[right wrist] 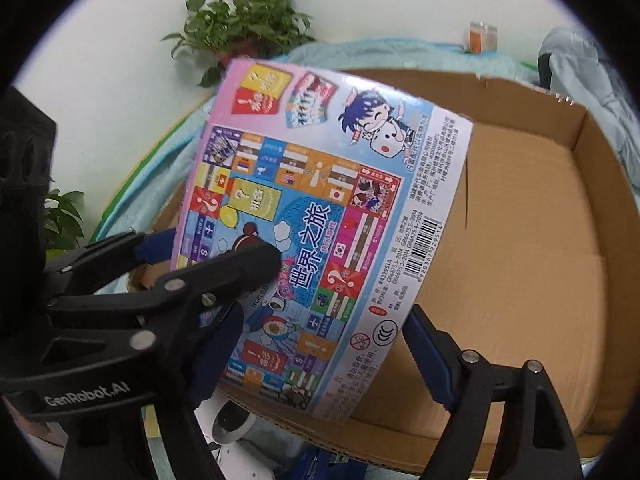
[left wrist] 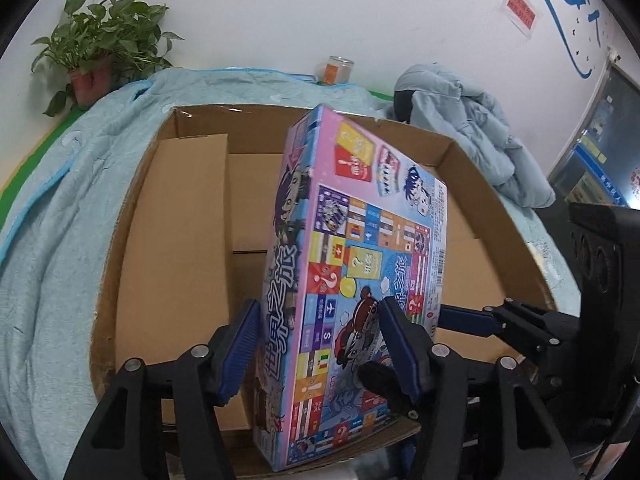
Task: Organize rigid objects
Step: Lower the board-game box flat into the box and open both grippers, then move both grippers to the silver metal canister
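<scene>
A colourful board game box [left wrist: 352,264] stands tilted on one end over the near rim of an open cardboard carton [left wrist: 500,208]. My left gripper [left wrist: 320,352] is shut on its lower part, one pad against the back beside the pink spine and the other on the printed face. In the right wrist view the same box [right wrist: 320,208] fills the middle, above the carton [right wrist: 576,128]. My right gripper [right wrist: 320,332] is shut on its bottom right corner, with one finger on the face and the other behind the edge. The left gripper [right wrist: 218,250] reaches in from the left.
The carton lies on a light blue blanket [left wrist: 60,240] and holds only folded cardboard flaps [left wrist: 188,220]. A potted plant [left wrist: 100,40], a jar [left wrist: 338,70] and a pale blue jacket [left wrist: 472,128] sit behind it by the white wall.
</scene>
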